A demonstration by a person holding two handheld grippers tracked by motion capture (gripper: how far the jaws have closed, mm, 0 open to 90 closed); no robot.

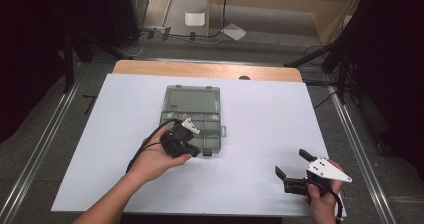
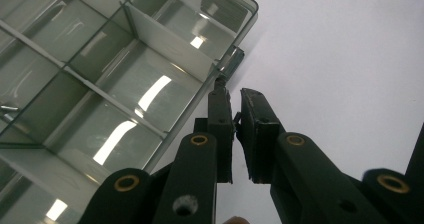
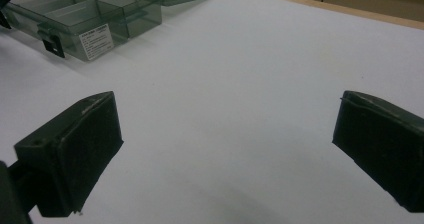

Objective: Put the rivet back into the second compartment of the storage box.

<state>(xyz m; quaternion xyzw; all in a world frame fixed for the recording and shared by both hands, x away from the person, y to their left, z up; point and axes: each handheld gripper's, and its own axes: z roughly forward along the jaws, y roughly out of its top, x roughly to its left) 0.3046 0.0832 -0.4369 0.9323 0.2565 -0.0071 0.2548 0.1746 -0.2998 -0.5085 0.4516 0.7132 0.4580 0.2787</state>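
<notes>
A clear grey compartment box (image 1: 192, 115) lies open in the middle of the white table cover (image 1: 265, 124), its lid folded back on the far side. My left gripper (image 1: 190, 145) hangs over the box's near edge. In the left gripper view its jaws (image 2: 232, 91) stand almost together above the box's (image 2: 100, 59) rim, with only a thin slit between the pads; I cannot make out anything held there. My right gripper (image 1: 292, 163) rests low at the near right of the table. Its jaws (image 3: 227, 154) stand wide open with bare table between them.
The box (image 3: 75, 14) carries a white label (image 3: 97, 41) and a black latch (image 3: 52, 44) on its front wall. A wooden table edge (image 1: 210, 69) runs along the back. Dark stands and cables sit on the floor beyond the table.
</notes>
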